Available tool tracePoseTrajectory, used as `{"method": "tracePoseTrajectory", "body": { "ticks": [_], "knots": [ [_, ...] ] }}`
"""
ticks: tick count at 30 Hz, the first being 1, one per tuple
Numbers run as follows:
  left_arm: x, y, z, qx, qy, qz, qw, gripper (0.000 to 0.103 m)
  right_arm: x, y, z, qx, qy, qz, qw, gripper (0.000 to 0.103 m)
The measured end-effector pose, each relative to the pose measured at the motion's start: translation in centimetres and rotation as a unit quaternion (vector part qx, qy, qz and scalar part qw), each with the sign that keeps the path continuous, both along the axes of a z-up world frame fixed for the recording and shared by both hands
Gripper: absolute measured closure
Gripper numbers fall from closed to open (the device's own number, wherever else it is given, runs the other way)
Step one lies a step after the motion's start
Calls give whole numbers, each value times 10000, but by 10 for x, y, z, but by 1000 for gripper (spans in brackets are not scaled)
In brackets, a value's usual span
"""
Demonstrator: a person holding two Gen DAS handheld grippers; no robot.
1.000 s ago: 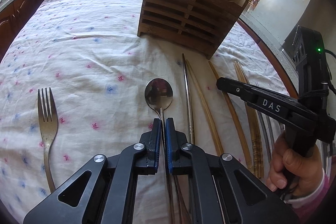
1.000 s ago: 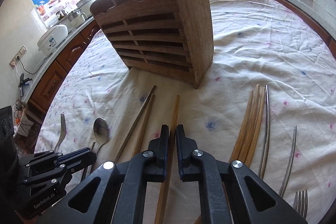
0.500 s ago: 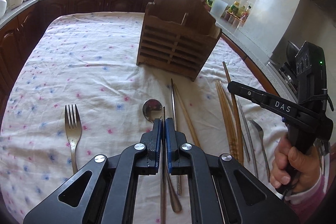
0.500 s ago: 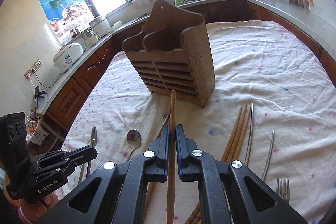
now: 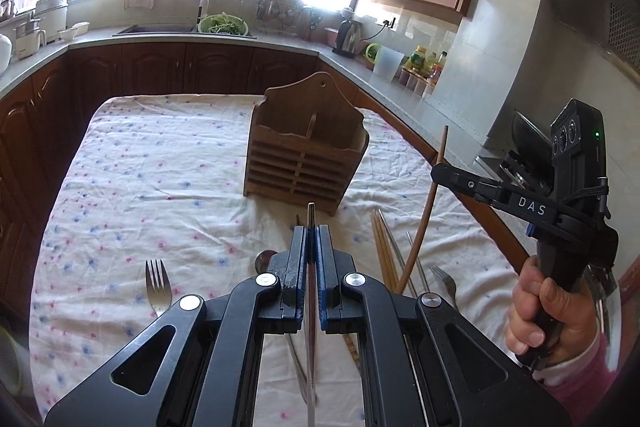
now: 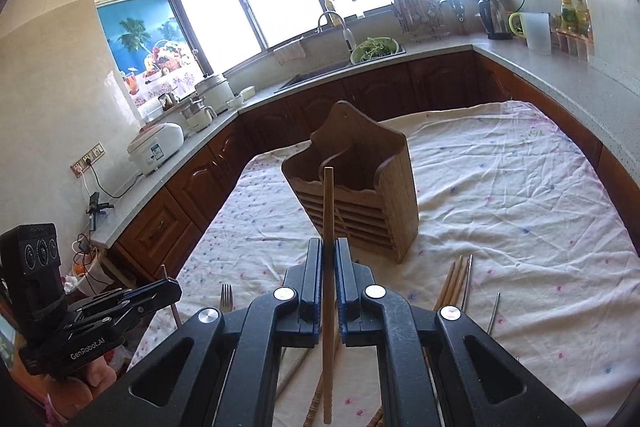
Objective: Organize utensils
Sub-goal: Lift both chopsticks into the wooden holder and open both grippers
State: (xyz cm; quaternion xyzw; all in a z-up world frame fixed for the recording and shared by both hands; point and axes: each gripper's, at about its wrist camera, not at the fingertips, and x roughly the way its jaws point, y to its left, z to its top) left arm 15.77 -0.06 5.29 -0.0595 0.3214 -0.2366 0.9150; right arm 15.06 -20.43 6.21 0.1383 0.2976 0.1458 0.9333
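**Both jaws clamped on chopsticks, lifted clear of the cloth**

Blue-padded jaws of the left gripper (image 5: pixel 311 239) are closed on a slim metal chopstick (image 5: pixel 311 291), whose squared tip pokes just past the pads. The right gripper (image 6: pixel 329 247) is likewise closed, pinching a wooden chopstick (image 6: pixel 328 211) that runs straight out between the fingers, its blunt end showing in front of the wooden utensil holder (image 6: pixel 360 195).

A second ago both grippers sat low over the tablecloth with the utensils lying flat on it; now each has risen with its chopstick off the surface, and the holder looks smaller and lower in both views, its open top compartments visible.

The metal chopstick is thin, grey and shiny. The wooden one is pale brown, long and slightly bowed in the left view (image 5: pixel 428 203), where it is tilted up from the right gripper (image 5: pixel 437 171).

On the flowered tablecloth (image 5: pixel 160 187) near the holder's base lie a bundle of wooden chopsticks (image 5: pixel 382 247), a spoon (image 5: pixel 264 261) and a fork (image 5: pixel 157 285). A hand (image 5: pixel 548 311) in a pink sleeve grips the right handle.
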Motion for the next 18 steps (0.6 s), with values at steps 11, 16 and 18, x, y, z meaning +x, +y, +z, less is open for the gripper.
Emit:
{"method": "tracePoseTrajectory", "body": {
  "ticks": [11,16,18],
  "knots": [
    [5,14,27,-140,-379,165,9990,99,6,0,23,47,-324,-21,9995,97],
    [15,17,44,-191,-591,238,9978,99,15,-4,31,60,-466,-93,9989,97],
    [21,18,52,-231,-699,281,9969,99,20,-5,36,48,-548,-121,9984,97]
  ]
}}
